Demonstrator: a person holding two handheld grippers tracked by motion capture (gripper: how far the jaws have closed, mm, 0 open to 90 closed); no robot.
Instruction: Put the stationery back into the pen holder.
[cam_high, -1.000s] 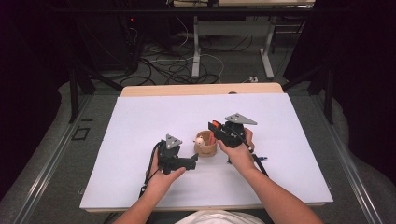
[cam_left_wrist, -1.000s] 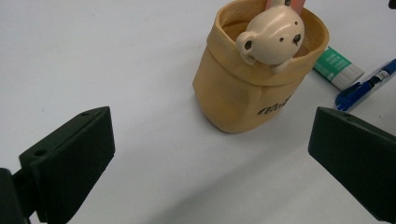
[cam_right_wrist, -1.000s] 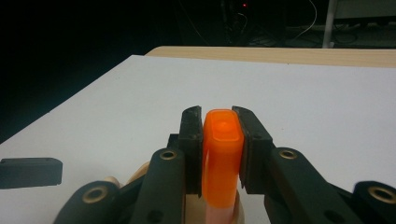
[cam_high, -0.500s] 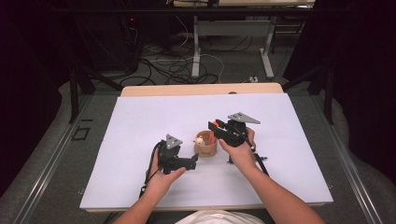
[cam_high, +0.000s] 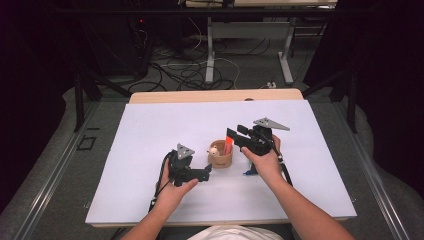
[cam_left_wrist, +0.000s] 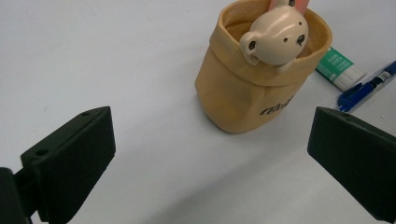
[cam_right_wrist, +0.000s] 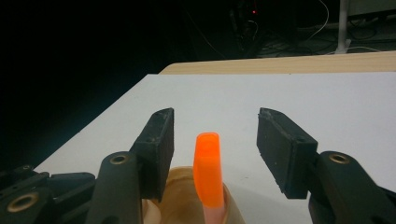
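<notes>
High view: the white table (cam_high: 150, 130) has wide bare room across the upper and left of the sheet, and its far wooden edge runs along the top. Near the frame's middle stands the tan pouch (cam_high: 221, 155) with an orange stick (cam_high: 229, 147) poking up from it. The left gripper (cam_high: 206, 172) lies low, just left and below the pouch, pointing at it, not touching. The right gripper (cam_high: 236, 134) is up at the pouch's upper right, over the stick. A blue pen (cam_high: 248, 173) peeks out beside the right hand (cam_high: 265, 161).

Left gripper view: jaws flung wide to the lower left and right corners of the frame, nothing between them but bare table. The tan pouch (cam_left_wrist: 261, 74) sits upright in the upper middle, well ahead of the jaws, with a cream bear head (cam_left_wrist: 276, 36) perched at its rim. Here's what the high view barely gives: a white-and-green tube (cam_left_wrist: 341, 68) and the blue pen (cam_left_wrist: 366, 86) lying at the right, beyond the pouch.

Right gripper view: jaws open a moderate way, and the orange stick (cam_right_wrist: 208, 175) stands upright in the gap between them, nearer the left one, with daylight on both sides – no grip. The pouch's rim (cam_right_wrist: 177, 196) shows at the bottom. The table's left edge drops to darkness at upper left.
</notes>
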